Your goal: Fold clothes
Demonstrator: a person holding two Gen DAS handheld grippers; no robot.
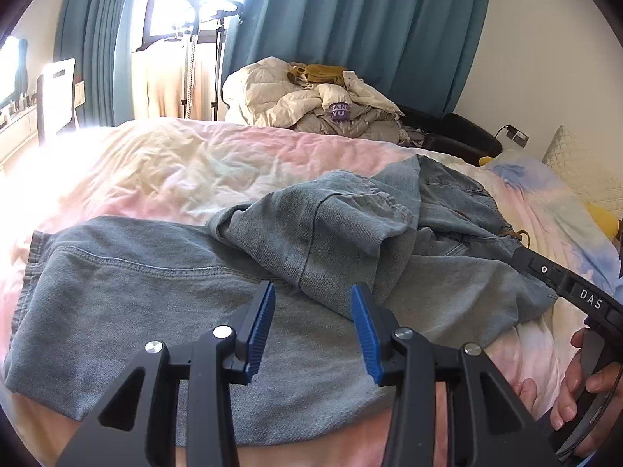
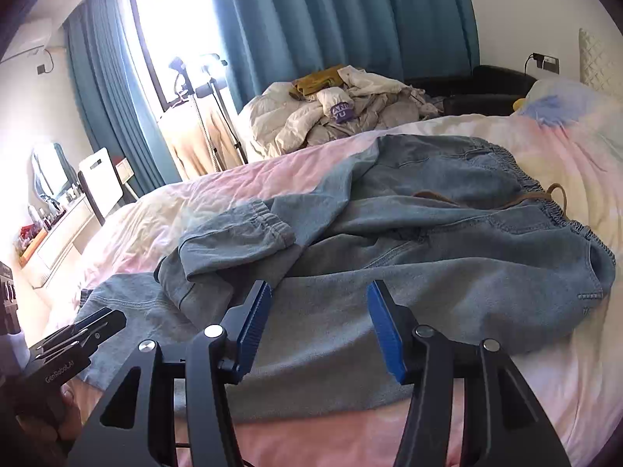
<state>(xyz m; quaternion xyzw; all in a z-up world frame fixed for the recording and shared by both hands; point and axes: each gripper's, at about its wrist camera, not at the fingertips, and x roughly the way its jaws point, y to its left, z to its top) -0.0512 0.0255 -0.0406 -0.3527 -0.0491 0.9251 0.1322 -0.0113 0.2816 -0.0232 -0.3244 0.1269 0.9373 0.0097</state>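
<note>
A pair of light blue denim trousers [image 1: 163, 292] lies spread on the bed, one leg flat towards the left, the other leg [image 1: 323, 225] bunched and folded over the middle. In the right wrist view the trousers [image 2: 447, 272] show an elastic waistband [image 2: 564, 214] with a brown drawstring at the right and a cuffed leg end [image 2: 249, 229] in the middle. My left gripper [image 1: 311, 292] is open and empty just above the flat leg. My right gripper [image 2: 319, 295] is open and empty above the trousers' middle.
The bed has a pink and pastel tie-dye cover [image 1: 175, 163]. A heap of pale quilts and clothes [image 1: 311, 105] lies beyond the bed's far edge by teal curtains [image 1: 350, 31]. A garment steamer stand [image 1: 218, 58] stands by the window. A dresser with a chair [image 2: 97, 183] stands at the left.
</note>
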